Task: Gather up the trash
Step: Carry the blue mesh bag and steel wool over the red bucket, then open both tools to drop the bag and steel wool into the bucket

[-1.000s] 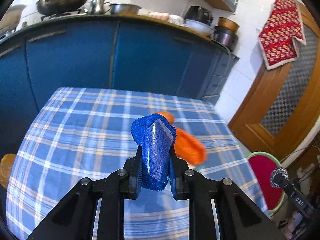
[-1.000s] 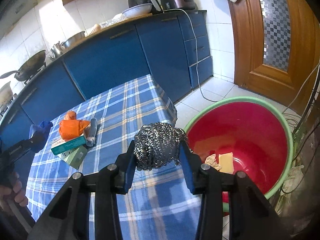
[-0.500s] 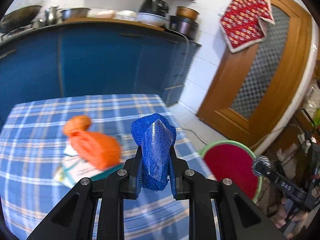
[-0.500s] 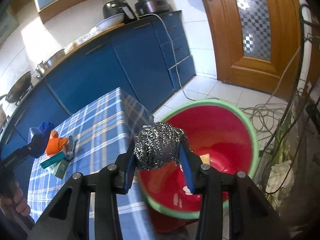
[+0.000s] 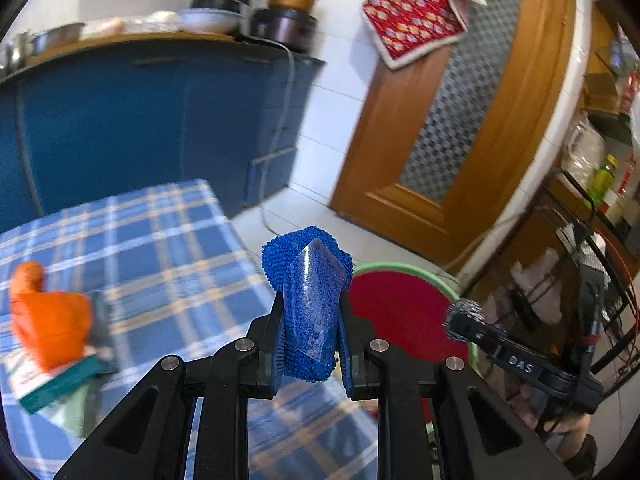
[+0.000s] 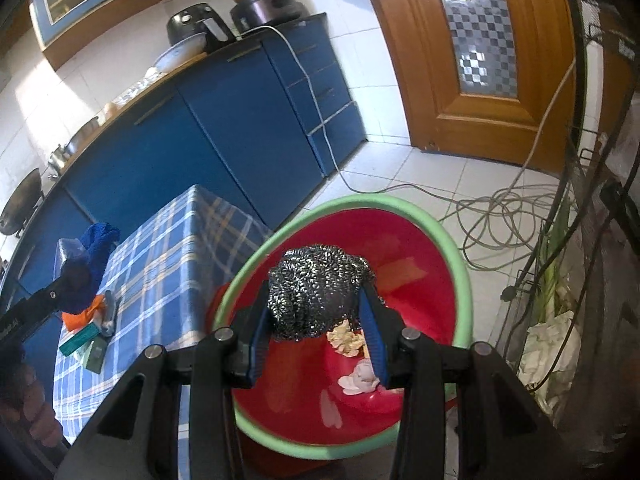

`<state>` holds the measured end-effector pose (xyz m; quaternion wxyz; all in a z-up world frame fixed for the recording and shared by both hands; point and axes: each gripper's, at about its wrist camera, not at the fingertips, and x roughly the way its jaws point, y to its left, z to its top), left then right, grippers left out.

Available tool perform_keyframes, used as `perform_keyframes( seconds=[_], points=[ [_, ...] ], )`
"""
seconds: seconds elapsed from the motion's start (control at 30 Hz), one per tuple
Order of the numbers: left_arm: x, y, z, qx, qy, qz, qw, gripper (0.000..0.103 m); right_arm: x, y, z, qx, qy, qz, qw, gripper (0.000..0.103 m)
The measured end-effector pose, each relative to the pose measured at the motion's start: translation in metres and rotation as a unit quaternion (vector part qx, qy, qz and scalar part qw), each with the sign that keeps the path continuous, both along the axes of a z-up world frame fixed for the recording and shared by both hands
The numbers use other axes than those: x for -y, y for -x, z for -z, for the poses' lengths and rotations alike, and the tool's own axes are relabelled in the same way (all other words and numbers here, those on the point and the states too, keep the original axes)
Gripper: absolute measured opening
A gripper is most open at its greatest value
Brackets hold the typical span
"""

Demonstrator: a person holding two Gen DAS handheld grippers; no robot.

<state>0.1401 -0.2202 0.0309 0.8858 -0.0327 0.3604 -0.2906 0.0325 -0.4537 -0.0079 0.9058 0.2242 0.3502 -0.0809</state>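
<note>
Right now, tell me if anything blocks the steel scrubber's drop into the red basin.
Nothing visible does. The right gripper holds the steel scrubber directly over the red basin, whose open mouth holds only a few scraps at the bottom.

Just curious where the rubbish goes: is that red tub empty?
Not empty. The red tub holds pale crumpled scraps on its bottom, below the steel-wool scourer.

white letters "das" mark the black body of the right hand-held gripper (image 5: 464,316), beside the red basin (image 5: 404,312).
</note>
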Motion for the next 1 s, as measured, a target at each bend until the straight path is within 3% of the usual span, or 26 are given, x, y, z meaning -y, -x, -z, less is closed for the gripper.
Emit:
perform_keyframes(
  seconds=[0.43,0.5,0.63,0.83,1.0],
  points=[
    [0.058,-0.003,0.05,-0.06,-0.03,0.091,0.9935,0.025,0.027,-0.005,0.028,-0.026,-0.018,0.023,0.999,0.045],
    [0.06,-0.003,0.054,-0.066,-0.034,0.094,0.9927,0.027,0.028,-0.005,0.031,-0.029,-0.02,0.022,0.999,0.046],
    [0.065,-0.001,0.058,-0.071,-0.044,0.099,0.9915,0.045,0.029,-0.007,0.034,-0.035,-0.023,0.023,0.999,0.05],
    [0.066,0.004,0.054,-0.063,-0.047,0.101,0.9918,0.047,0.029,-0.004,0.031,-0.028,-0.023,0.026,0.999,0.058],
    [0.061,0.005,0.049,-0.059,-0.041,0.094,0.993,0.047,0.028,0.0,0.026,-0.021,-0.021,0.029,0.999,0.059]
  ],
)
